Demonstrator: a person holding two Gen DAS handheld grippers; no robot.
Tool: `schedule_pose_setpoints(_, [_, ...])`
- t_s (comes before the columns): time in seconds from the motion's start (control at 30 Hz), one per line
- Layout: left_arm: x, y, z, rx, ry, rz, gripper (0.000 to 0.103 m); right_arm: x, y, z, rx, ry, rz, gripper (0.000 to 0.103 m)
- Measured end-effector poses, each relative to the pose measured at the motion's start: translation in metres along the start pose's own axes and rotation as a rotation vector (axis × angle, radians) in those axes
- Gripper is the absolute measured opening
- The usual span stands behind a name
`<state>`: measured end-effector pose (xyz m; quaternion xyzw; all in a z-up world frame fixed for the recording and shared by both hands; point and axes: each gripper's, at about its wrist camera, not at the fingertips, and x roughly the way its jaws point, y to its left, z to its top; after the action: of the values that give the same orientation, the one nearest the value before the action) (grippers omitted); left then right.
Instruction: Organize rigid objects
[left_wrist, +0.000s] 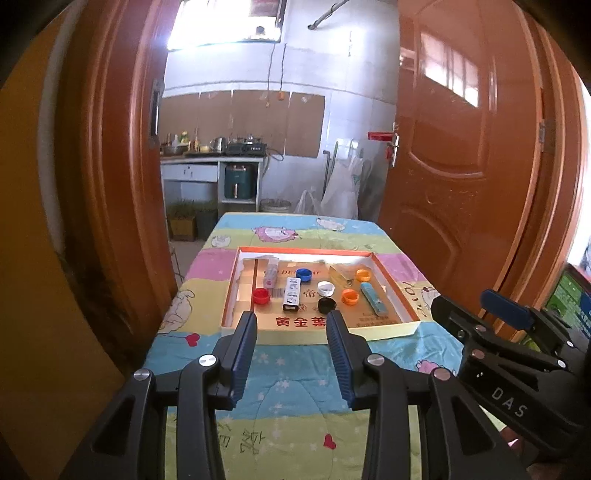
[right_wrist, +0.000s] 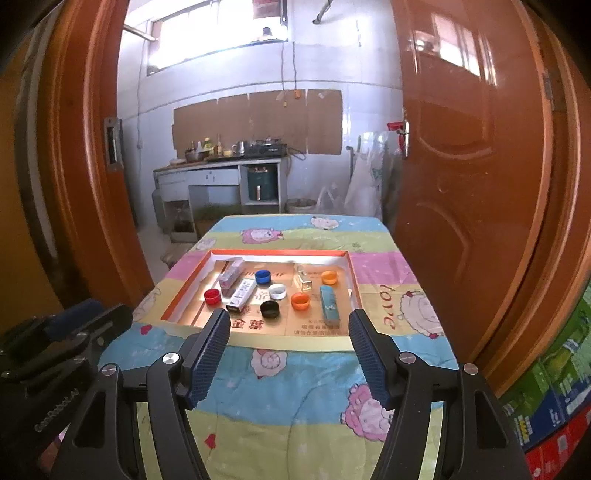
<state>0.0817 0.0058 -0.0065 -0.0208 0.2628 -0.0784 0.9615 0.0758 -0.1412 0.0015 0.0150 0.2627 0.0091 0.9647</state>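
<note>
Bottle caps and small boxes: all inside the shallow tray (right_wrist: 352, 280), centre of frame

Left gripper (left_wrist: 291, 325) and right gripper (right_wrist: 290, 326) hover lower frame, jaws wide, empty; loose scatter fits sorting pending or items already gathered

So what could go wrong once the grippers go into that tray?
The caps lie close together: the black cap sits between the white cap and an orange cap, so open fingers may knock neighbours. The tray is a light cardboard lid on soft quilt, and could slide if pushed.
</note>
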Motion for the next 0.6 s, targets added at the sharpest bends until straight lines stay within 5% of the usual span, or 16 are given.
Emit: schedule_pose_setpoints(0.6, [-0.051,-0.004,-0.013,0.004,-0.055,0.011,0.039,-0.057,0.010,-0.016,-0.038,-0.069,-0.009,0.068])
